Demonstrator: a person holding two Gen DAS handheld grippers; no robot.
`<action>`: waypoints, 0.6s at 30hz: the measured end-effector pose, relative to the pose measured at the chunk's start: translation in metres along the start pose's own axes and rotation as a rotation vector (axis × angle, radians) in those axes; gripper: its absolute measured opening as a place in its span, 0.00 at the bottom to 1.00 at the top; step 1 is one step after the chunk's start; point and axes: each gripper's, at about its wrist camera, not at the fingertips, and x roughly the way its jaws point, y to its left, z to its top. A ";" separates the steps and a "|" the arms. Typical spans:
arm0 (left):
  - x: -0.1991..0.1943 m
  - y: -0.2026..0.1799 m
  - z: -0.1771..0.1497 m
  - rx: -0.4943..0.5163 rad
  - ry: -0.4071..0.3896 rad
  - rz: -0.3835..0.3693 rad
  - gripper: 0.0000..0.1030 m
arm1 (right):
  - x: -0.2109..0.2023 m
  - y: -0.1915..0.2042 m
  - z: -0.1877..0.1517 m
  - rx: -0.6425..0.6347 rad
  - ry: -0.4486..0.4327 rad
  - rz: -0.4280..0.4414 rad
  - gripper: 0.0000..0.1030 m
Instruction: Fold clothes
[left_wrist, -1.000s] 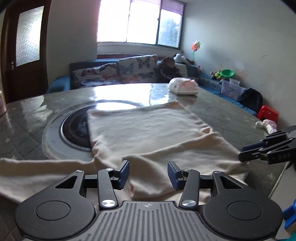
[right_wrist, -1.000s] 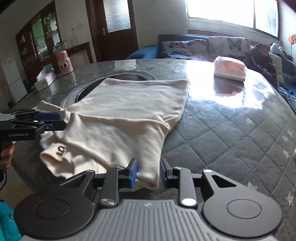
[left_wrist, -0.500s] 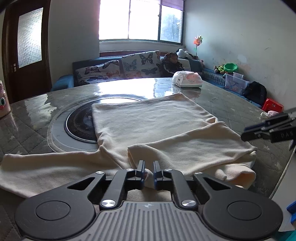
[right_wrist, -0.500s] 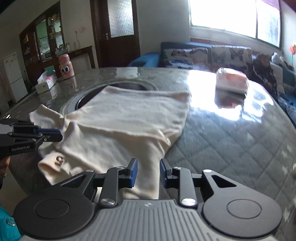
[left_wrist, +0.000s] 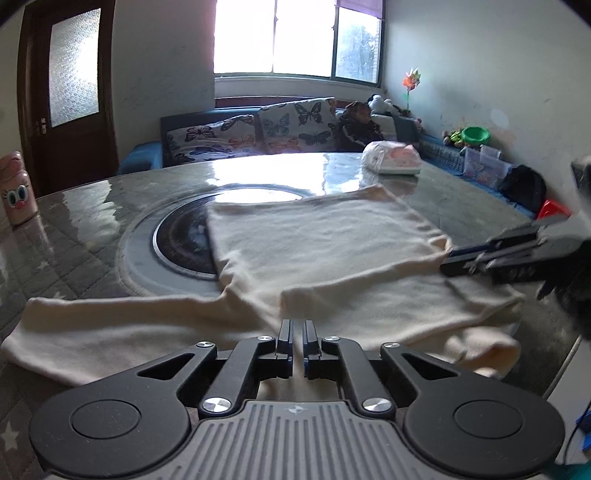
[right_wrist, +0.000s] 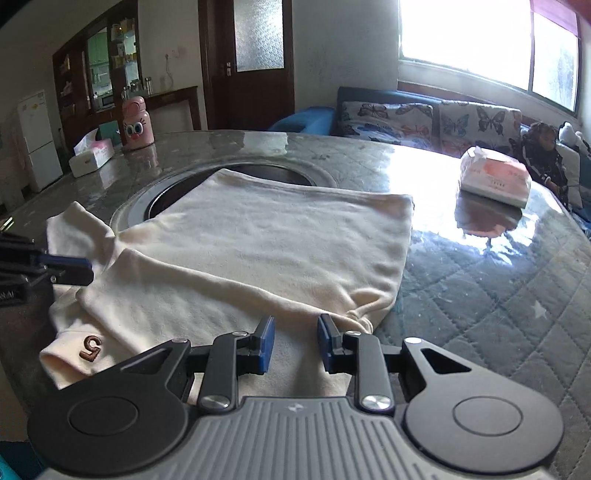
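A cream long-sleeved top (left_wrist: 325, 243) lies spread on the round table. One sleeve (left_wrist: 110, 325) stretches out to the left. The other sleeve is folded across the body, and its cuff (right_wrist: 90, 347) bears a brown "5". My left gripper (left_wrist: 297, 328) is shut on the top's near edge, with a thin strip of cloth between its pads. My right gripper (right_wrist: 293, 328) stands open low over the top (right_wrist: 277, 236) near a bunched corner, and cloth shows in the gap without the pads pressing it. From the side, the right gripper (left_wrist: 448, 260) and the left gripper (right_wrist: 90, 268) each appear in the other's view.
The table has a quilted grey cover (right_wrist: 498, 295) and a dark round inset (left_wrist: 181, 240) partly under the top. A tissue pack (right_wrist: 495, 177) lies at the far side, a pink cartoon bottle (right_wrist: 137, 123) and tissue box (right_wrist: 90, 157) far left. A sofa (left_wrist: 258, 133) stands behind.
The left jaws have closed on the top's near edge. The right gripper has slid left from the top's right edge to over the cloth, and the corner now bunches beside its right finger.
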 end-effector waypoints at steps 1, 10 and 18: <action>0.003 -0.002 0.002 0.001 -0.004 -0.014 0.09 | 0.000 -0.001 0.000 0.002 0.002 0.001 0.24; 0.041 -0.013 0.011 -0.007 0.021 -0.079 0.15 | 0.003 -0.005 0.002 -0.004 0.007 -0.014 0.24; 0.025 0.008 0.004 -0.063 0.007 -0.021 0.46 | 0.000 0.015 0.015 -0.060 -0.002 0.015 0.27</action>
